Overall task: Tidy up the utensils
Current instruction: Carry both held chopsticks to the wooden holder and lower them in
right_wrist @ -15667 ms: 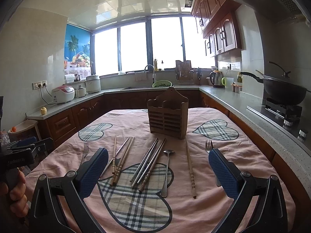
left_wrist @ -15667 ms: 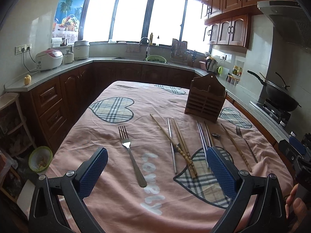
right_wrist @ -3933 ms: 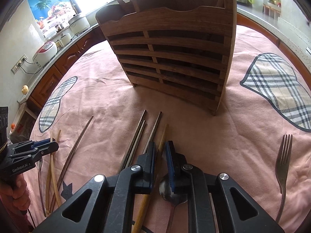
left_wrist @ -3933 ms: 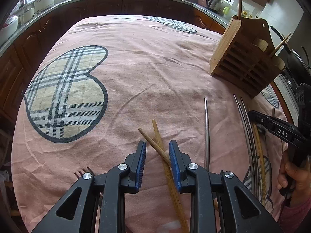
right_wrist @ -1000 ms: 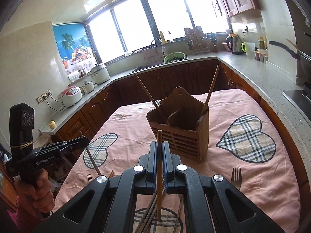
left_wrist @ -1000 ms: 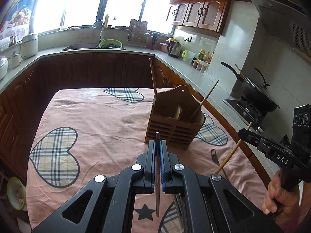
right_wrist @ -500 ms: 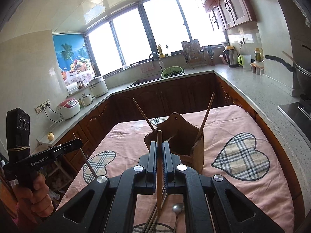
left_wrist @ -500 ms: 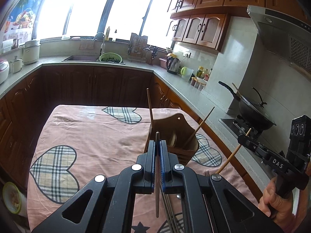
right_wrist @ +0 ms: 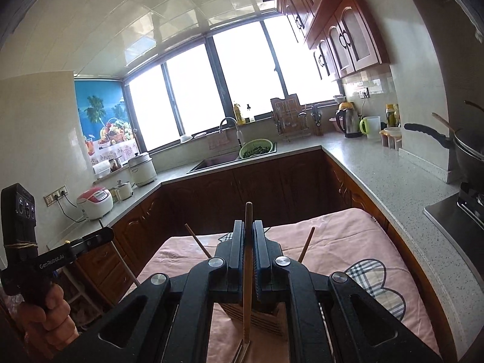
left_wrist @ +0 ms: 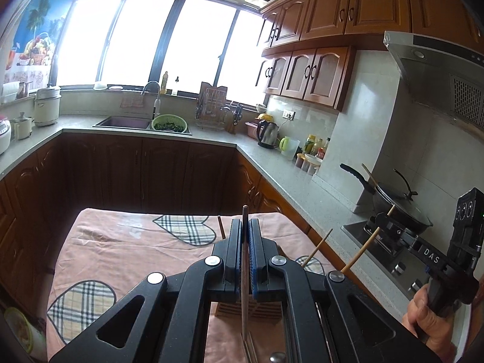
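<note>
Pink heart-print tablecloth [left_wrist: 127,251] covers table. Wooden utensil holder [right_wrist: 260,317] stands on it (mostly hidden behind grippers), two chopsticks angled out. Left gripper [left_wrist: 245,227] clamps metal chopstick [left_wrist: 244,296] upright. Right gripper [right_wrist: 248,227] clamps wooden chopstick [right_wrist: 248,287] upright.

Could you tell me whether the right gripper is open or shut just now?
Shut: the right gripper is clamped on a wooden chopstick standing upright between its blue pads.
</note>
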Demonstrator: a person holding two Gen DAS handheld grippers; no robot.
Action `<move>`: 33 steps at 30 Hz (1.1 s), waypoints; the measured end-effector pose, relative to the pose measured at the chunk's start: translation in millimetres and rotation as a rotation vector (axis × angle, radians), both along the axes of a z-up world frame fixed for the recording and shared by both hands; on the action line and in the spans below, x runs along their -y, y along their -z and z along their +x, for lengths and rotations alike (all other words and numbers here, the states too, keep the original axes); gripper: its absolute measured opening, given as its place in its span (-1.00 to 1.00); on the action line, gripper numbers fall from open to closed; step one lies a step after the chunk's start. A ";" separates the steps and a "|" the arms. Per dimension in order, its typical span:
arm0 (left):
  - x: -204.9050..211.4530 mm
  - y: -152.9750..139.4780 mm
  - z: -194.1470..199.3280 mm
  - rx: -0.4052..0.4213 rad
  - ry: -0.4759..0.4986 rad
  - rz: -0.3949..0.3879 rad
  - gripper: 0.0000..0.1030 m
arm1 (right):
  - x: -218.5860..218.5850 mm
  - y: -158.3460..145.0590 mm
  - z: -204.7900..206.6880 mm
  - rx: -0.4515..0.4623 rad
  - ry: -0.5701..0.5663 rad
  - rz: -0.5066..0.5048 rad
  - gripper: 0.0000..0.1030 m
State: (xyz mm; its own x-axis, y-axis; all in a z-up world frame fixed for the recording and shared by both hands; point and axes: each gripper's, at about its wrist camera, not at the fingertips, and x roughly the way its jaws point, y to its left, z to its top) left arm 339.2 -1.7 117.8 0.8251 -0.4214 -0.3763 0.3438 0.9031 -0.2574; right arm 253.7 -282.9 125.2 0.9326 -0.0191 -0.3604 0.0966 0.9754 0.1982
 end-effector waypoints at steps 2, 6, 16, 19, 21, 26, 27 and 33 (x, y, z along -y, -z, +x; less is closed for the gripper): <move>5.5 -1.0 11.5 0.014 -0.010 0.002 -0.95 | 5.2 -6.5 6.6 0.020 0.012 -0.001 -0.90; 18.0 -0.3 37.5 0.031 -0.020 -0.011 -0.95 | 11.3 -13.9 22.4 0.049 0.034 -0.008 -0.91; 61.6 56.7 98.9 0.001 -0.085 0.013 -0.95 | 19.2 21.4 55.8 0.039 0.066 -0.025 -0.91; 74.1 79.5 115.0 -0.031 -0.086 0.020 -0.95 | 20.1 42.7 58.9 0.025 0.070 -0.020 -0.90; 82.3 88.9 124.9 -0.046 -0.088 0.032 -0.95 | 21.0 56.3 59.6 0.015 0.077 -0.021 -0.90; 95.6 110.9 145.4 -0.092 -0.087 0.049 -0.95 | 26.0 83.8 56.9 -0.002 0.095 0.003 -0.90; 97.1 113.4 149.0 -0.102 -0.086 0.052 -0.95 | 27.4 88.2 57.1 -0.012 0.096 0.010 -0.90; 96.5 114.3 157.2 -0.107 -0.091 0.050 -0.93 | 34.2 90.7 57.8 -0.024 0.102 0.029 -0.90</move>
State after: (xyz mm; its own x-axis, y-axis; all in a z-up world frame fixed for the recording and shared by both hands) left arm 496.4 -98.2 3.5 0.8132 -0.3252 -0.4827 0.2330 0.9419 -0.2420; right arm 311.6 -317.1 34.5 0.9173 -0.1028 -0.3847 0.2004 0.9540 0.2228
